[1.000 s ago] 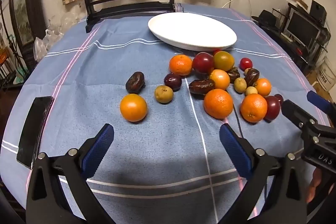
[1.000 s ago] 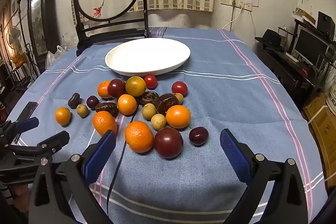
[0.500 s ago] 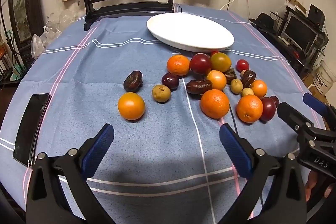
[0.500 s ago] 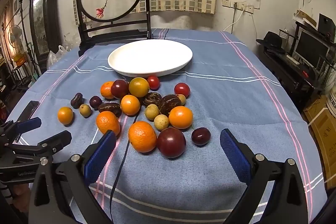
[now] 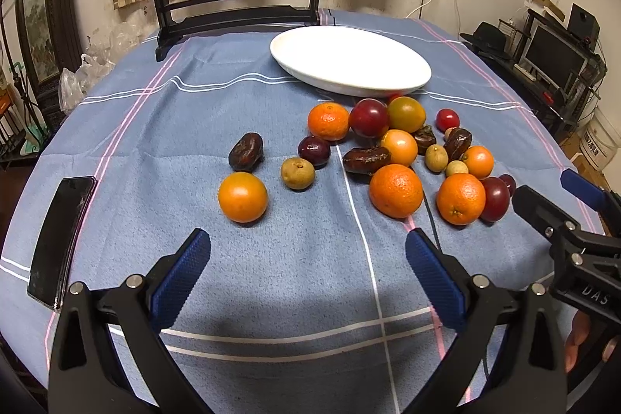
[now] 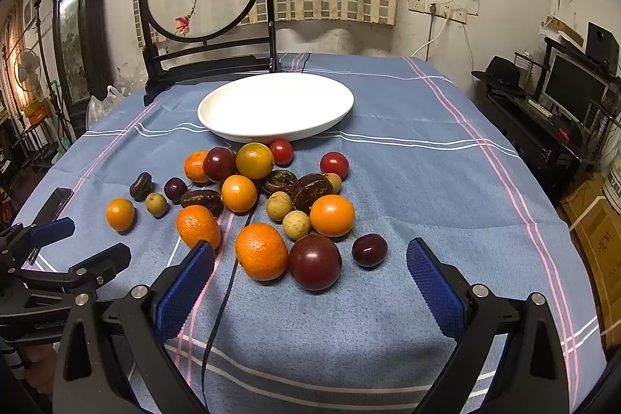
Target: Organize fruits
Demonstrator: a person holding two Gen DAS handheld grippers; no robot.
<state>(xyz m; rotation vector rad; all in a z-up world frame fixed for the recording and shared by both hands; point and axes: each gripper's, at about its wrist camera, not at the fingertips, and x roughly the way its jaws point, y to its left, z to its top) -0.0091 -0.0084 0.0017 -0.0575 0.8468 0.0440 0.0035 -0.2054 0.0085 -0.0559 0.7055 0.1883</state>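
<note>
Both your left gripper (image 5: 308, 272) and right gripper (image 6: 310, 278) stay wide and empty, drawn slightly back from the fruits (image 6: 268, 204), which remain clustered mid-table before the empty white plate (image 6: 275, 107).

A table (image 6: 446, 181) under a blue striped cloth (image 6: 388, 317) carries a white plate (image 6: 275, 107) at twelve o'clock, loose fruit (image 6: 262, 251) at centre, and a dark phone (image 5: 60, 235) at nine o'clock.
</note>
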